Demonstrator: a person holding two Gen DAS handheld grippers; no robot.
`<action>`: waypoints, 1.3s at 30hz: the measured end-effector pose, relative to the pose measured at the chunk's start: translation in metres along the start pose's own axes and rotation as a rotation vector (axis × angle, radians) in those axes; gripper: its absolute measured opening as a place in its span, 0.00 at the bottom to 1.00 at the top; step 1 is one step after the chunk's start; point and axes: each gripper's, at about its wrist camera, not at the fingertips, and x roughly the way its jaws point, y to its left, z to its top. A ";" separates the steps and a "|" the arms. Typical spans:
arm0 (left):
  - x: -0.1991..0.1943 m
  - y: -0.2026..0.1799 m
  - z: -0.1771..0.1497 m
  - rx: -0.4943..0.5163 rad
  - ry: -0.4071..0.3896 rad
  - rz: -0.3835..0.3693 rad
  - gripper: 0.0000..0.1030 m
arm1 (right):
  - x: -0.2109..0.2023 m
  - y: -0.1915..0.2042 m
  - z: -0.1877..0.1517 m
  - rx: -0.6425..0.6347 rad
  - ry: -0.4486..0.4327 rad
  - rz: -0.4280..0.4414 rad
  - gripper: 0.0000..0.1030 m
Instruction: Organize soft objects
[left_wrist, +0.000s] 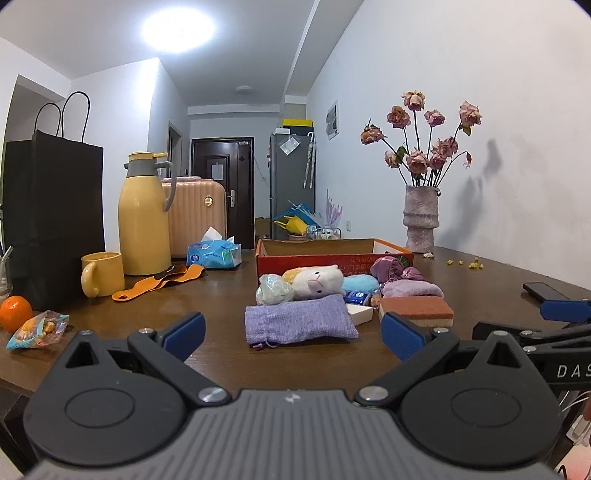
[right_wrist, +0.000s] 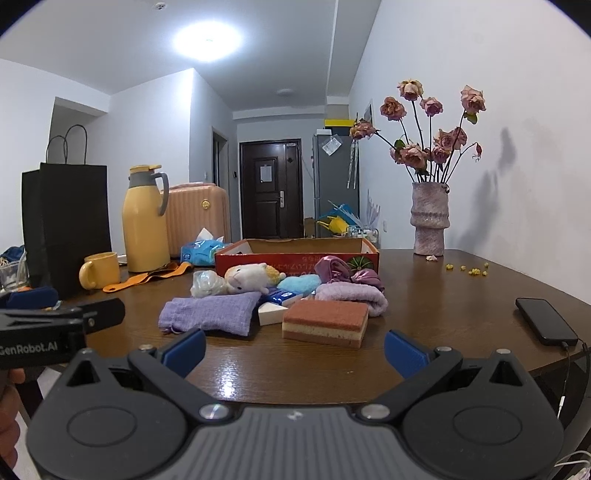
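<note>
Soft items lie heaped on a brown table (left_wrist: 480, 280) in front of an open red cardboard box (left_wrist: 334, 254). Nearest the left gripper (left_wrist: 293, 334), straight ahead of its wide-spread, empty fingers, lies a lilac drawstring pouch (left_wrist: 299, 320), long axis running left to right. The right gripper (right_wrist: 295, 354), likewise wide open and empty, faces a layered sponge (right_wrist: 325, 322) just beyond its fingers, the pouch off to its left

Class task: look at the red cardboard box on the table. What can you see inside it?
Only the red cardboard box's brown inner walls show from both low wrist views. Its floor is hidden by the front wall and the soft pile, including the plush toy, so any contents cannot be seen.
</note>
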 end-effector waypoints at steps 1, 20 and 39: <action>0.000 0.000 0.000 0.001 0.001 -0.003 1.00 | 0.000 0.000 0.000 0.001 0.001 -0.001 1.00; 0.007 0.000 0.001 0.017 0.001 0.002 1.00 | 0.003 -0.003 -0.003 0.019 0.008 -0.008 1.00; 0.052 0.011 0.011 -0.007 0.025 0.058 1.00 | 0.042 -0.018 0.018 -0.004 -0.025 -0.021 1.00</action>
